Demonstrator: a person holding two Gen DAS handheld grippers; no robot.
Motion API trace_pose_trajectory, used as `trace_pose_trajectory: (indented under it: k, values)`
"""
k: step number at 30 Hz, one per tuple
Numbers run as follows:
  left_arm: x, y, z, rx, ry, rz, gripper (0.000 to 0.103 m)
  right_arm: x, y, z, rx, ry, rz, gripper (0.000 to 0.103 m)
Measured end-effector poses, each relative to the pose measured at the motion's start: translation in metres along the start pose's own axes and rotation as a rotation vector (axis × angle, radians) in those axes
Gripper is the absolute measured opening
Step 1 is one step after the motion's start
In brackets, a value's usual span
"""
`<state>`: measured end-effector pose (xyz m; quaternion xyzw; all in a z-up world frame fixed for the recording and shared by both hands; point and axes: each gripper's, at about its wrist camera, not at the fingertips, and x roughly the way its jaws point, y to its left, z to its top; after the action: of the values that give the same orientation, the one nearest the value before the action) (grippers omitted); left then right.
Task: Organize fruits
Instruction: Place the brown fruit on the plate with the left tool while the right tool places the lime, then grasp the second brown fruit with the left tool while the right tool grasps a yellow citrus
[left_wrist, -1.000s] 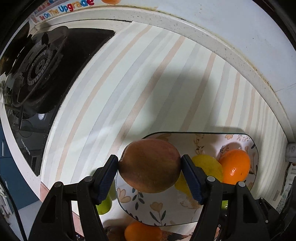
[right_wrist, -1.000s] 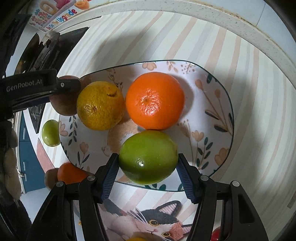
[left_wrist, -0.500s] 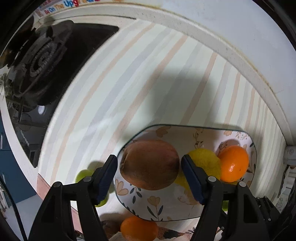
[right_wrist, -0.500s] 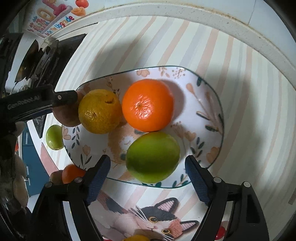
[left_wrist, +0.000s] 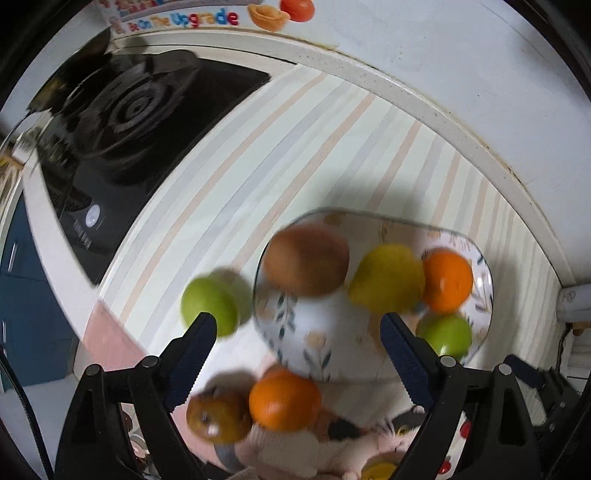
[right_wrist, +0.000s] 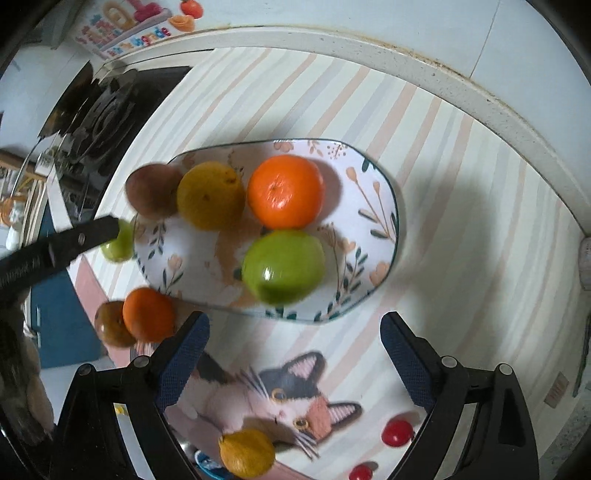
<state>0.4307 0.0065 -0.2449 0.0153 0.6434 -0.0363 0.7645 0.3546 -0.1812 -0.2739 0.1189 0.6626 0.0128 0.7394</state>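
**Four fruits on the plate, several more waiting on the mat**

I start at my left gripper (left_wrist: 293, 326): its two blue-padded fingers (left_wrist: 192, 356) stand wide apart with nothing between them, hanging above the near left edge of the floral plate (left_wrist: 484, 291). My right gripper (right_wrist: 293, 326) is likewise spread and empty, poised over the cat-print mat (right_wrist: 280, 395) just short of the plate's near rim.

Moving outward, the plate holds four fruits. The brown fruit (left_wrist: 306, 258) sits at its far left, touching the yellow citrus (left_wrist: 388, 277) beside it. The orange (right_wrist: 284, 192) comes next, and the green fruit (right_wrist: 284, 266) lies in front of that, close to the near rim.

Off the plate, I see more to gather. A second green fruit (left_wrist: 210, 302) rests on the striped cloth just beside the plate's left edge. A loose orange (left_wrist: 284, 400) and a brownish fruit (left_wrist: 218, 415) lie touching each other on the mat near the front left. In the right wrist view, another yellow citrus (right_wrist: 247, 452) sits near the bottom of the frame, with two small red fruits (right_wrist: 397, 432) to its right.

My judgement: the job is under way but perhaps only half done. The nearest pick for my left side looks like the green fruit beside the plate; the plate has bare room toward its front left for it. The left view is blurred, so I'd settle before closing.
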Motion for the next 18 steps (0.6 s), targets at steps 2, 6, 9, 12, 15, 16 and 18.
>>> trace_pose_trajectory:
  k: [2, 6, 9, 12, 15, 16, 18]
  values:
    - [-0.008, 0.002, -0.019, -0.011, -0.015, 0.005, 0.091, -0.008, 0.003, -0.011, -0.02, -0.007, -0.005, 0.096]
    - [-0.028, 0.005, -0.054, -0.027, -0.048, 0.02, 0.09, -0.031, 0.008, -0.033, -0.058, -0.035, -0.017, 0.096]
    - [-0.044, 0.006, -0.075, -0.032, -0.077, 0.022, 0.091, -0.05, 0.01, -0.047, -0.077, -0.052, -0.015, 0.096]
    - [-0.066, 0.005, -0.095, -0.04, -0.11, 0.017, 0.091, -0.071, 0.014, -0.064, -0.1, -0.084, -0.016, 0.096]
    - [-0.086, 0.003, -0.111, -0.04, -0.142, 0.013, 0.091, -0.088, 0.017, -0.078, -0.118, -0.102, -0.011, 0.096]
    - [-0.094, 0.001, -0.117, -0.038, -0.155, 0.015, 0.091, -0.093, 0.018, -0.081, -0.124, -0.107, -0.012, 0.096]
    - [-0.105, 0.0, -0.127, -0.034, -0.176, 0.017, 0.09, -0.108, 0.021, -0.093, -0.14, -0.127, -0.014, 0.096]
